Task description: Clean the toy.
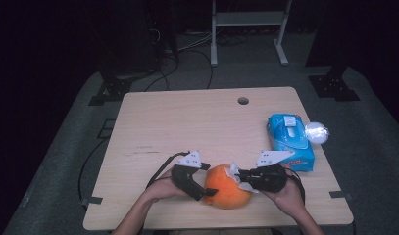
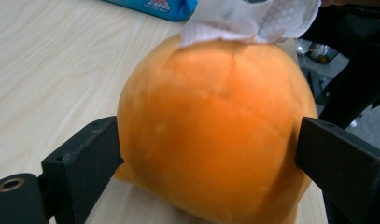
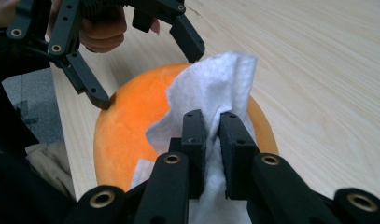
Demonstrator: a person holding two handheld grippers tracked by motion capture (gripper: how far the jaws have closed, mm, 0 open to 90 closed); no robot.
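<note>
- While clamped on a white tissue (image 3: 211,93), right gripper (image 3: 211,140) presses it onto the top of an orange pumpkin-like fruit (image 1: 226,188).
- Left gripper (image 2: 206,154) spread wide around the fruit's flanks, pads at or just off the skin; contact too close to tell.
- Fruit resting at the near edge of the wooden table (image 1: 187,122), between both hands.
- Just beyond the right hand, blue wet-wipes pack (image 1: 290,142), print unreadable; beside it a shiny crumpled ball (image 1: 316,132).

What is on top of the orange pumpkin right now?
A white wipe lies on the pumpkin, pinched by the right gripper. The skin beneath the wipe is covered.
</note>
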